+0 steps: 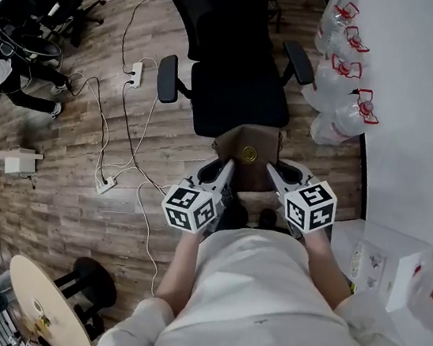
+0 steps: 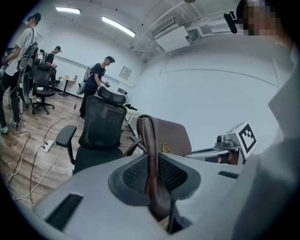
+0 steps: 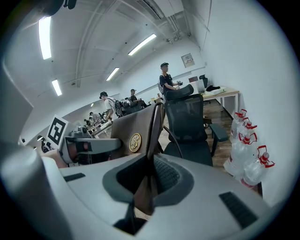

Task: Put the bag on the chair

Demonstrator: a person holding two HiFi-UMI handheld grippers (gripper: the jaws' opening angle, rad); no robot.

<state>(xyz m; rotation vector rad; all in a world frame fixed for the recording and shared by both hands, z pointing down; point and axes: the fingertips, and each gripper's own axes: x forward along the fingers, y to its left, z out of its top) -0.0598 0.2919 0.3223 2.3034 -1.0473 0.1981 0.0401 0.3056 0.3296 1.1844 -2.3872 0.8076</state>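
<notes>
Two grippers carry the brown leather bag (image 1: 245, 150). The left gripper (image 2: 157, 174) is clamped on one strap (image 2: 151, 145) and the right gripper (image 3: 150, 177) on the other (image 3: 153, 125). The bag hangs between them, just short of the black mesh office chair (image 1: 240, 91). Print on the bag's round gold emblem (image 3: 135, 142) is too small to read. Only the head and right gripper views show the clear, red-handled water bottles (image 3: 246, 150) beyond.

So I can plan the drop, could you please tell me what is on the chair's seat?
Nothing shows on the chair seat; the brown bag, clamped in the left gripper and right gripper, hides its near edge.
</notes>
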